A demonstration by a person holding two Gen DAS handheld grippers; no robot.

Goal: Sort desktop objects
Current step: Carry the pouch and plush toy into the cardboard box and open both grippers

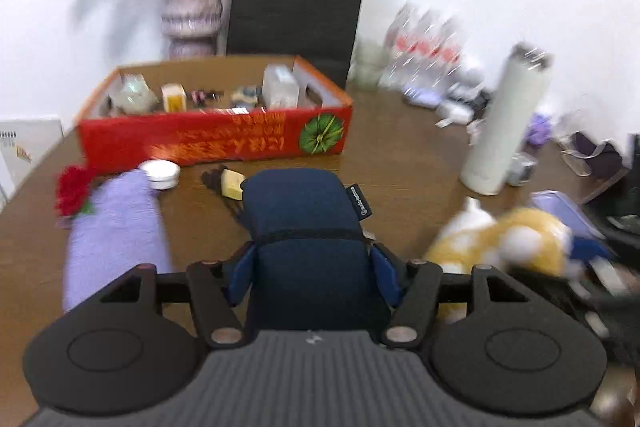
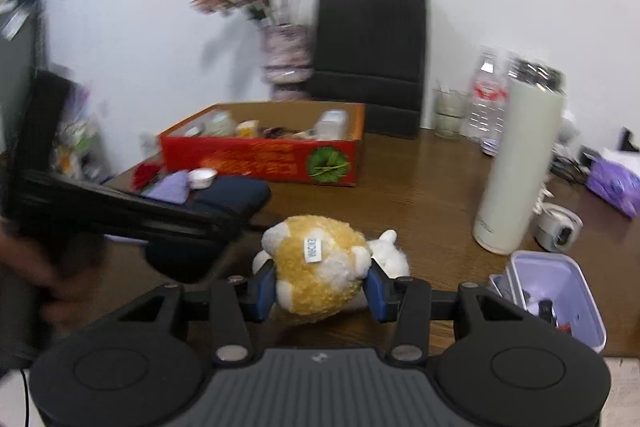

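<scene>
While left gripper (image 1: 314,267) is clamping the navy pouch (image 1: 304,227), long axis pointing at the red box (image 1: 216,139) dead ahead, right gripper (image 2: 320,289) is squeezing the plush (image 2: 320,263) over the table (image 2: 420,195).

Both grippers (image 1: 316,275) (image 2: 320,285) are matte black, with blue-padded jaws, ribbed grey housings and brass-coloured pivot screws.

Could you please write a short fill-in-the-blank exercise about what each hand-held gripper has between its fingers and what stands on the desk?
1. The right hand-held gripper is closed on a yellow and white ____ toy.
2. Between the fingers of the left hand-held gripper sits a pouch coloured dark ____.
3. The open cardboard box has a front wall coloured ____.

Missing words: plush; blue; red
</scene>
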